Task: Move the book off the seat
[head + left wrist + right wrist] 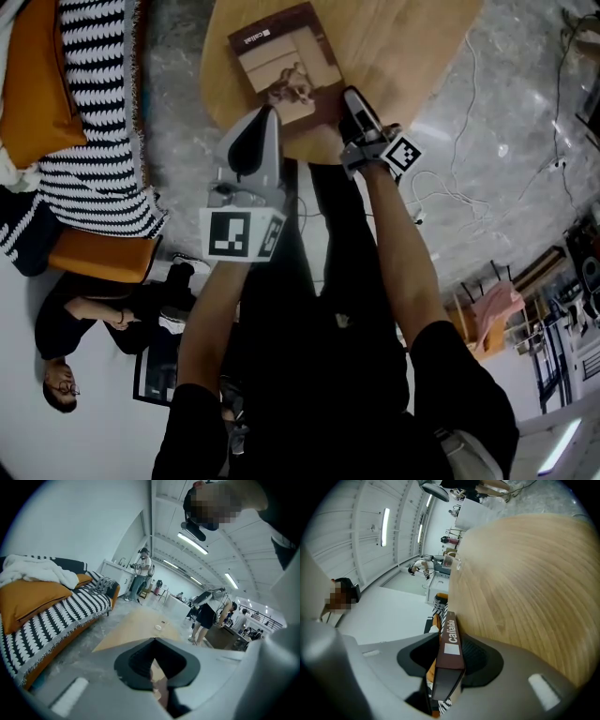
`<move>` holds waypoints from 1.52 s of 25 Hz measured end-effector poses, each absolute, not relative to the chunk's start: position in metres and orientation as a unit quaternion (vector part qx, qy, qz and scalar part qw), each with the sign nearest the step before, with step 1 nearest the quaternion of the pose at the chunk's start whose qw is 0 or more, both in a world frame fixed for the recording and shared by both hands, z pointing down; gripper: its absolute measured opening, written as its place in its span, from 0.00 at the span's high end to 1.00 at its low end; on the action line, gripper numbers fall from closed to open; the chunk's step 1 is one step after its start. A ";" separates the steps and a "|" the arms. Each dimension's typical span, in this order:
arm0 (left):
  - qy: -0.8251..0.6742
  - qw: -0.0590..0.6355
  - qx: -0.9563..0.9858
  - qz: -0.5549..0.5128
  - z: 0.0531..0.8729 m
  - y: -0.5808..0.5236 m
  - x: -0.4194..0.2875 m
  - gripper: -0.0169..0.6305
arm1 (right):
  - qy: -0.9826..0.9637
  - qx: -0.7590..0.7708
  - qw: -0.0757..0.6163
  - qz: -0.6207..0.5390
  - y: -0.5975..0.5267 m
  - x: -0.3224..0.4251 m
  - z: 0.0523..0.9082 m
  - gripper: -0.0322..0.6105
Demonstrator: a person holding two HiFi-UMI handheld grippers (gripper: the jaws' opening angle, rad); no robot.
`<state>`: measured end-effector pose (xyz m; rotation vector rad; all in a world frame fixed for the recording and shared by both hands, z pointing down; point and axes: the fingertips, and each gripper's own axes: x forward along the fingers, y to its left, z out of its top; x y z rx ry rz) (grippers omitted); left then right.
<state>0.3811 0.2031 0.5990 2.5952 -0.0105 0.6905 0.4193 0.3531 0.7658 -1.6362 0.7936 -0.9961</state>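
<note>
Head view. The round pale wooden tabletop is bare from 12 through 4 o'clock, so you may pass freely there. The brown-covered book fills its 7 o'clock edge. At 9 o'clock a narrow strip of grey marbled floor is open, bounded by the sofa under a black-and-white patterned blanket. Loose white cables lie on the floor at 4 o'clock.

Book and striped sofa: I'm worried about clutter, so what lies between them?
In the head view, only a strip of bare tabletop and then grey floor lie between the book and the striped sofa; nothing stands there.
</note>
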 end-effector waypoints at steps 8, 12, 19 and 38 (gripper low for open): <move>-0.007 0.229 0.940 0.251 0.599 0.199 0.381 0.96 | 0.322 -0.676 0.506 -0.427 0.351 0.419 0.773 0.69; -0.009 0.232 0.939 0.253 0.600 0.200 0.380 0.96 | 0.318 -0.678 0.501 -0.433 0.352 0.418 0.776 0.68; -0.012 0.235 0.938 0.254 0.602 0.198 0.380 0.96 | 0.305 -0.686 0.498 -0.434 0.353 0.422 0.780 0.67; -0.016 0.240 0.939 0.247 0.595 0.192 0.383 0.96 | 0.316 -0.694 0.462 -0.452 0.345 0.422 0.773 0.57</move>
